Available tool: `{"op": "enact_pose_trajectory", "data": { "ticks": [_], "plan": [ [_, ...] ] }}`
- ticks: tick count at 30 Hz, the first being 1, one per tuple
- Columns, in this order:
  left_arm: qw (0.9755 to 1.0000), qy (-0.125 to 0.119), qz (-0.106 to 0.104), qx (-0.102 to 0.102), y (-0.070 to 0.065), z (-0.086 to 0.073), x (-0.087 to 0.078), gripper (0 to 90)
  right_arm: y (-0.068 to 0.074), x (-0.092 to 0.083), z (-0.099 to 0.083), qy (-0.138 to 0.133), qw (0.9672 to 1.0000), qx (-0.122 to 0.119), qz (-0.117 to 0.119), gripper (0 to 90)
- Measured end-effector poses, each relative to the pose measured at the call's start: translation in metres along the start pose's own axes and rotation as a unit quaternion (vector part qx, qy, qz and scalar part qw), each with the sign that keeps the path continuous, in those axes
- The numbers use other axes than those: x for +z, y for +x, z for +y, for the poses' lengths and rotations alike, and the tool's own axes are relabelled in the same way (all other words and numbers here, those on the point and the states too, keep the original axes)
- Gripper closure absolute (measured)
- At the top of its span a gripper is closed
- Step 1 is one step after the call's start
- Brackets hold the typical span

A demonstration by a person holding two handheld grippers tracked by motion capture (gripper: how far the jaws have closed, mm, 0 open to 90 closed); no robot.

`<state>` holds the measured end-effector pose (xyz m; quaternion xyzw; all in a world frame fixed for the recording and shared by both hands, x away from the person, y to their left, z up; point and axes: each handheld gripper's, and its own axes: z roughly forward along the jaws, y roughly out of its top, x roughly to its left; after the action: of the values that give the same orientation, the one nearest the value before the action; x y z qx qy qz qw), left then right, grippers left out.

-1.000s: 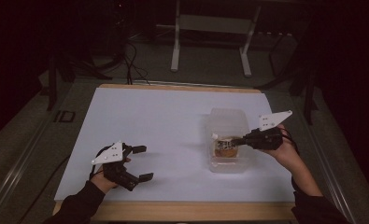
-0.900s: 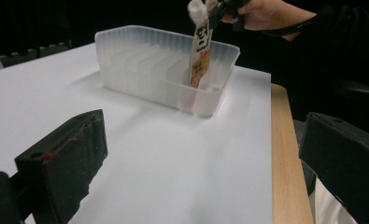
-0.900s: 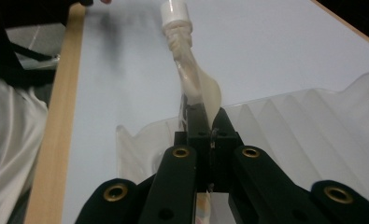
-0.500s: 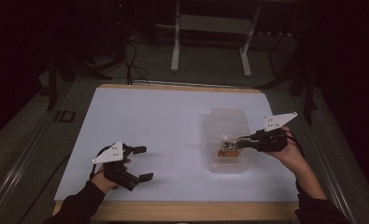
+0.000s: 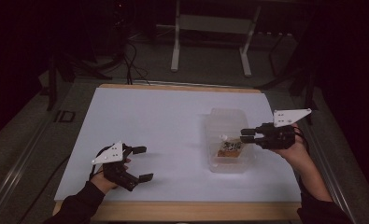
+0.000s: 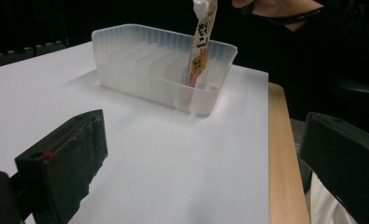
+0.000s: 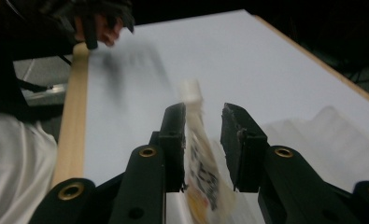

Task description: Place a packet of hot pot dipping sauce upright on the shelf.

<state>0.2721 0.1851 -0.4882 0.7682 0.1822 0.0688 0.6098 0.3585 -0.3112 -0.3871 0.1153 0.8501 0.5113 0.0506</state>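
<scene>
The pouch (image 7: 198, 154) stands upright in the bin (image 5: 229, 116), right of frame centre, between the just-parted right fingers (image 7: 240, 140), leaning on one; left gripper (image 5: 138, 163) wide, far off.

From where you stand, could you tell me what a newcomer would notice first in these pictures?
Probably the spouted pouch standing upright in the near end of the translucent slotted bin at the right of the white table. The right gripper has just been opening, the pouch between its jaws. The left gripper rests open near the front edge.
</scene>
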Motion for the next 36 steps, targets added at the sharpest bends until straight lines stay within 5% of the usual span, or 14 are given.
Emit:
{"op": "enact_pose_trajectory", "data": {
  "ticks": [5, 8, 11, 12, 15, 36],
  "plan": [
    [1.0, 0.001, 0.0, 0.0, -0.001, 0.0, 0.0, 1.5, 0.013, -0.004, 0.006, -0.017, 0.9998, -0.001, 0.008, 61.9],
    [1.0, 0.001, 0.0, 0.0, -0.001, 0.0, 0.0, 1.5, 0.022, -0.002, 0.007, -0.016, 0.9998, 0.004, 0.005, 43.9],
    [1.0, 0.002, 0.0, 0.0, -0.003, 0.0, 0.0, 1.5, 0.027, 0.0, 0.006, -0.016, 0.9998, 0.008, 0.006, 37.5],
    [1.0, 0.004, 0.0, 0.001, -0.004, -0.001, 0.0, 1.5, 0.033, 0.002, 0.005, -0.015, 0.9999, 0.006, -0.005, 26.9],
    [1.0, 0.006, 0.0, 0.001, -0.004, -0.001, 0.0, 1.5, 0.038, 0.006, 0.002, -0.015, 0.9997, 0.016, 0.001, 19.5],
    [0.9999, 0.011, 0.003, 0.003, -0.011, -0.002, -0.008, 1.5, 0.066, 0.024, -0.03, -0.006, 0.9998, 0.019, 0.009, 16.4]
  ]
}}
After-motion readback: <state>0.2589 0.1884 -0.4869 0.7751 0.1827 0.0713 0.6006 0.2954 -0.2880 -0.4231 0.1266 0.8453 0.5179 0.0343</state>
